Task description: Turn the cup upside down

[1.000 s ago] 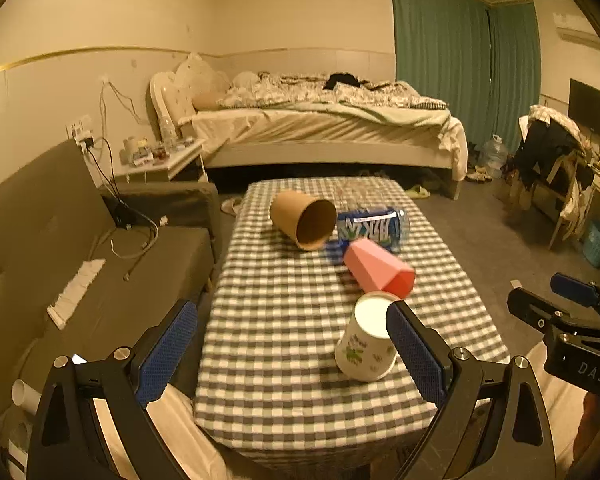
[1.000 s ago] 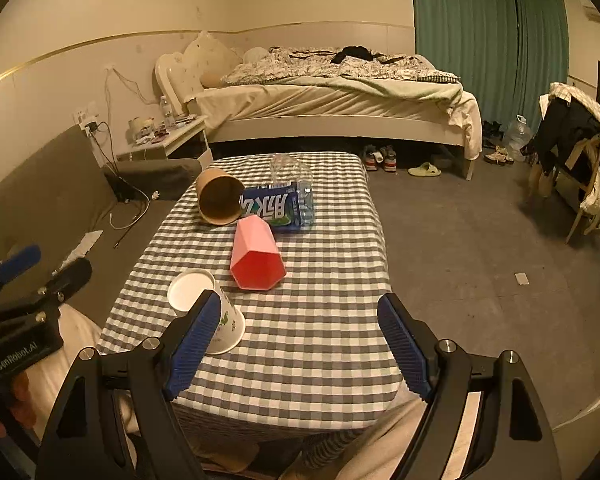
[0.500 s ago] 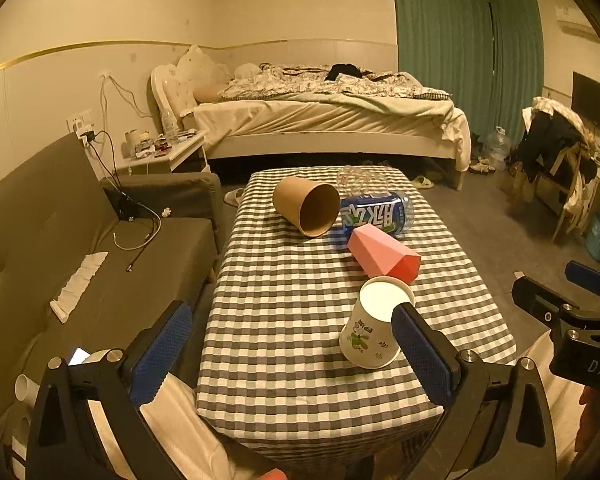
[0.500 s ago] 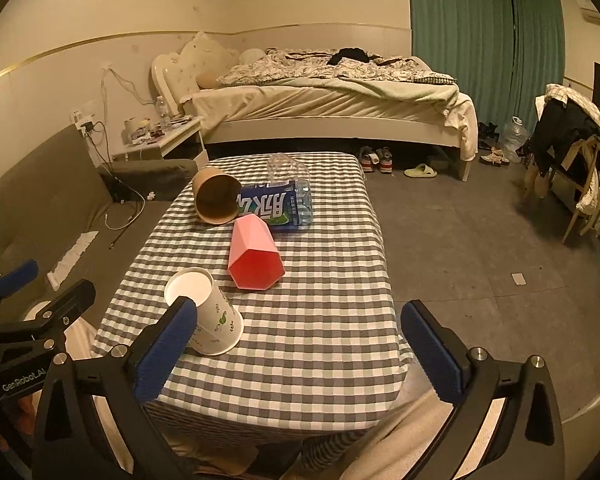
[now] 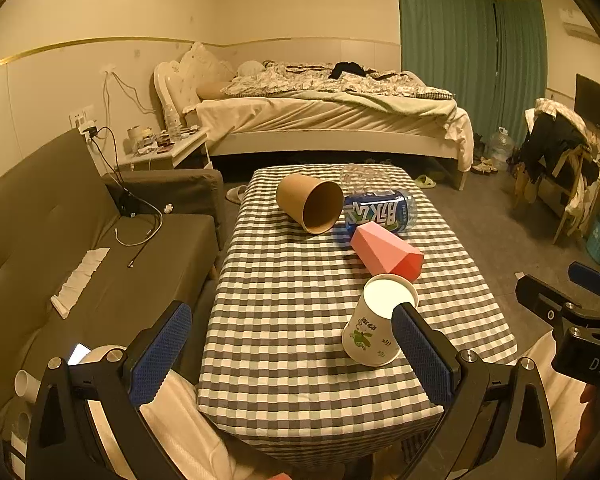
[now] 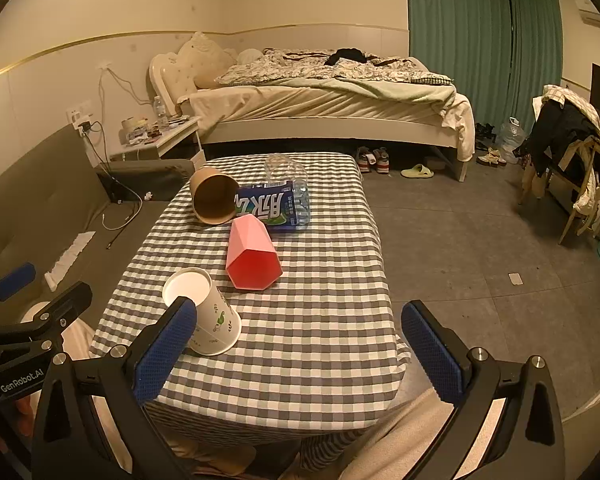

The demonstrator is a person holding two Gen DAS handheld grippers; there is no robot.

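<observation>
A white paper cup (image 5: pixel 374 320) with green print stands upside down on the checked table (image 5: pixel 292 300), wide rim down; it also shows in the right wrist view (image 6: pixel 204 312). A pink faceted cup (image 5: pixel 384 252) (image 6: pixel 252 254) and a brown paper cup (image 5: pixel 310 202) (image 6: pixel 214 196) lie on their sides farther back. My left gripper (image 5: pixel 288 352) is open and empty, held back over the near table edge, its right finger in front of the white cup. My right gripper (image 6: pixel 300 352) is open and empty, its left finger in front of the white cup.
A blue-labelled plastic bottle (image 5: pixel 380 210) lies behind the pink cup. A grey sofa (image 5: pixel 60 240) stands left of the table. A bed (image 5: pixel 320 120) is behind, and a chair with clothes (image 5: pixel 556 160) at the right. Bare floor lies right of the table.
Both grippers have drawn back and up from the table. The right gripper's jaws have spread wider. The white cup stays standing upside down.
</observation>
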